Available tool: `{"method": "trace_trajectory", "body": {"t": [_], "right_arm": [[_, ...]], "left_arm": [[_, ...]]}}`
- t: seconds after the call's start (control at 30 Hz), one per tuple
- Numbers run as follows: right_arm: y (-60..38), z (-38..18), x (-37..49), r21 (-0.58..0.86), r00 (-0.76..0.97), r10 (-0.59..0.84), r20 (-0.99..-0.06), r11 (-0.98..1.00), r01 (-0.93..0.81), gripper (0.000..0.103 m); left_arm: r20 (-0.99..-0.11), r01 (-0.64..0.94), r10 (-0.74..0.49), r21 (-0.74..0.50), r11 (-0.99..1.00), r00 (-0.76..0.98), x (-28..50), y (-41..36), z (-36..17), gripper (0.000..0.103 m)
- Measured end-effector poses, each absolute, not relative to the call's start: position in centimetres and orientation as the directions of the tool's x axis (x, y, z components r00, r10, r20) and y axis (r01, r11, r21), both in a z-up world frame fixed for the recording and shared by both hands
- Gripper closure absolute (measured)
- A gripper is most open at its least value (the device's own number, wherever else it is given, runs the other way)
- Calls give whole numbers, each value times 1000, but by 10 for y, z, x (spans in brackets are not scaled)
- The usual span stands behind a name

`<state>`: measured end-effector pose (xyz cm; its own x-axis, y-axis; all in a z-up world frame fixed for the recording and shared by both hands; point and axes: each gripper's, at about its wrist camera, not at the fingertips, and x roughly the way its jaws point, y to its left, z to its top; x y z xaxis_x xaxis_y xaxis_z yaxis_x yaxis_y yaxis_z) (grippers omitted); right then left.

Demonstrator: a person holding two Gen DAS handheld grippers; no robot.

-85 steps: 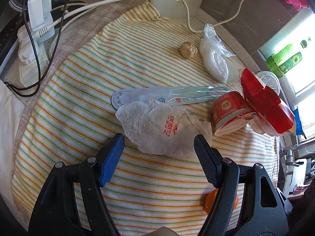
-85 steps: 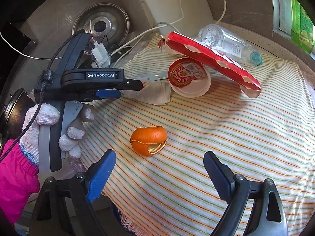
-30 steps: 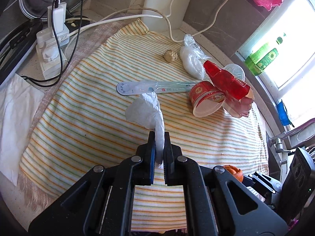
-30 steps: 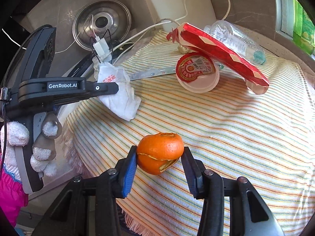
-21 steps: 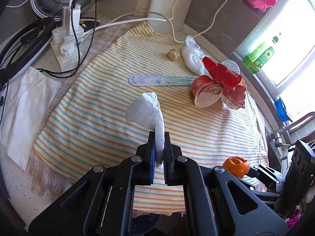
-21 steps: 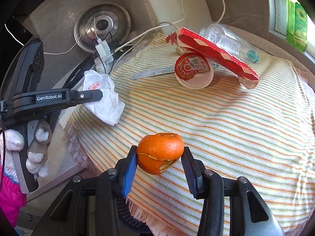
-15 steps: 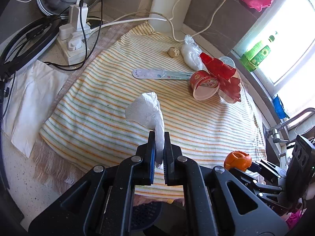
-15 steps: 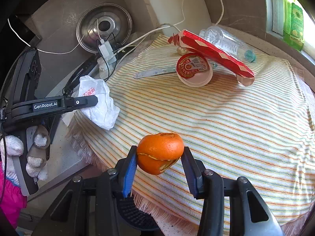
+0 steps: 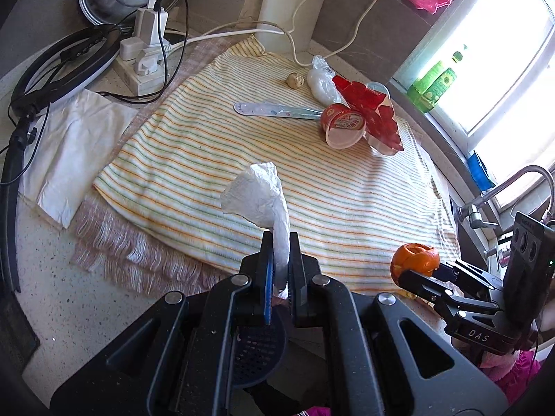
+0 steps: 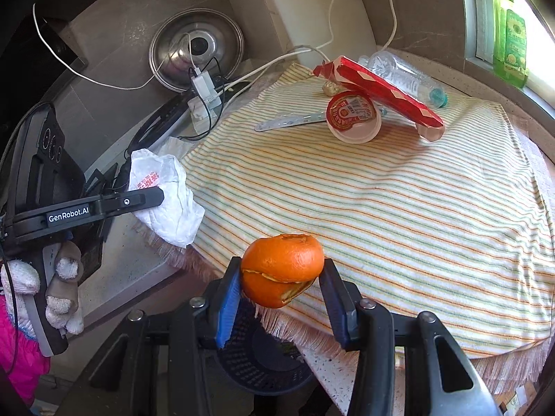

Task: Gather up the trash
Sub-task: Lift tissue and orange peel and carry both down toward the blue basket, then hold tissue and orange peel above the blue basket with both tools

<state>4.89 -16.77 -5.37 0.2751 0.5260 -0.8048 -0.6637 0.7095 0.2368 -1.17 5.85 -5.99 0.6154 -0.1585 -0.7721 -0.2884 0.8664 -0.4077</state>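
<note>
Trash in hand first: the left tongs [image 9: 281,260] are clamped shut on one crumpled white wrapper [image 9: 258,197], the right tongs [image 10: 281,287] grip one orange peel [image 10: 282,268] between half-spread jaws, both above one dark mesh bin [image 10: 263,357] below the bench [image 9: 62,294] edge; neither piece is dropped yet. Left on the striped cloth [image 9: 347,190]: one long clear sleeve [image 9: 274,110], one red-lidded cup [image 9: 343,128], one red carton [image 9: 371,104], one plastic bottle [image 10: 402,76], one brown lump [image 9: 295,79], probably one small clear bag [image 9: 322,83]
</note>
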Motion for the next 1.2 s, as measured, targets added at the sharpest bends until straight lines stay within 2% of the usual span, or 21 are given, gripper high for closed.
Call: {"method": "trace_trajectory", "body": {"t": [0.73,1.2], "right_arm": [[-170,-79,-13,248,211,507,-836,691,-679,57],[-170,-126,-45,254,128,449,-884,693,-675,57]], "left_arm": [[-823,-278,-241,-426,861,514,-86,33,-115,99],[-893,-264,-242,-355,897,379,-101,9,-178,99]]}}
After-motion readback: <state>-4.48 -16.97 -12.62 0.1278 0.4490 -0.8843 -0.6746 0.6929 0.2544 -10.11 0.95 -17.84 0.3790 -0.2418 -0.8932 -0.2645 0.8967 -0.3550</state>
